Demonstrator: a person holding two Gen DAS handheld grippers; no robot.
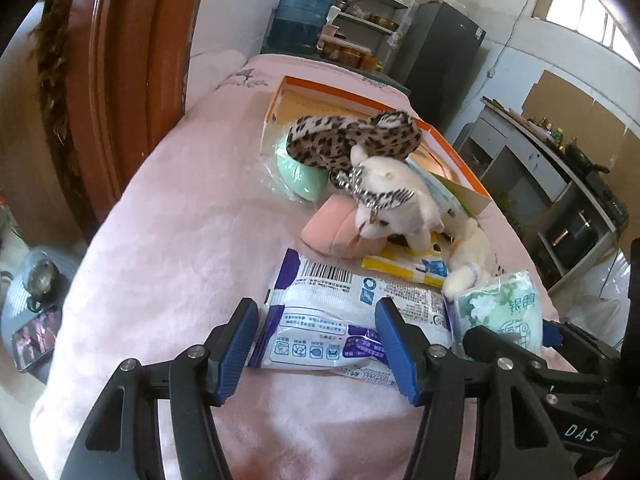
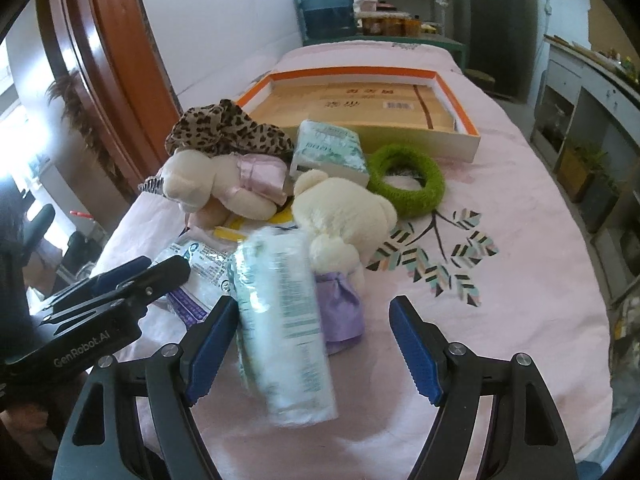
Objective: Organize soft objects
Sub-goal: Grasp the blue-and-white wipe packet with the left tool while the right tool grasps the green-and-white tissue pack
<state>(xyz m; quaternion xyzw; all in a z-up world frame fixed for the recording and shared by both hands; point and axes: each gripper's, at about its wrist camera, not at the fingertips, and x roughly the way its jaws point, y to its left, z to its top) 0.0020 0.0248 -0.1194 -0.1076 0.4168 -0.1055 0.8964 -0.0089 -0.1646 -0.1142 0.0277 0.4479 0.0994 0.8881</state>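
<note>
Both grippers above a pink-covered bed (image 2: 500, 320), angled down at a heap of soft goods. Left gripper (image 1: 316, 344) spread wide, nothing held, blue fingers (image 1: 236, 348) straddling the near end of a flat purple-and-white wet-wipe pack (image 1: 352, 320). Right gripper (image 2: 312, 344) likewise wide open and empty, its left finger just beside a plastic-wrapped tissue pack (image 2: 280, 320) lying lengthwise toward the camera; pads not visibly pressing it.

Handling, as a judgement: tissue pack light, squashy, film slick and likely to slide, so best taken across the narrow middle with a firm squeeze. Wipe pack floppy, a little heavier, prone to sagging at the ends; mid-body grip safer than a corner. Cream plush bear (image 2: 340, 216) with a purple skirt (image 2: 340, 308) light and compressible, easy by torso or head. Second plush in a pink dress (image 2: 224, 184) the same. Leopard-print fabric (image 2: 228, 128) limp, apt to trail and snag neighbours. Green fuzzy ring (image 2: 408, 184) light, pinchable anywhere on its rim. Another tissue pack (image 2: 328, 152) behind the bear.

One container: shallow orange-rimmed cardboard box (image 2: 440, 136) at the far side of the heap. Inside, only its brown printed floor visible from the right wrist view; no soft object in it yet. Sorting apparently at its start.
</note>
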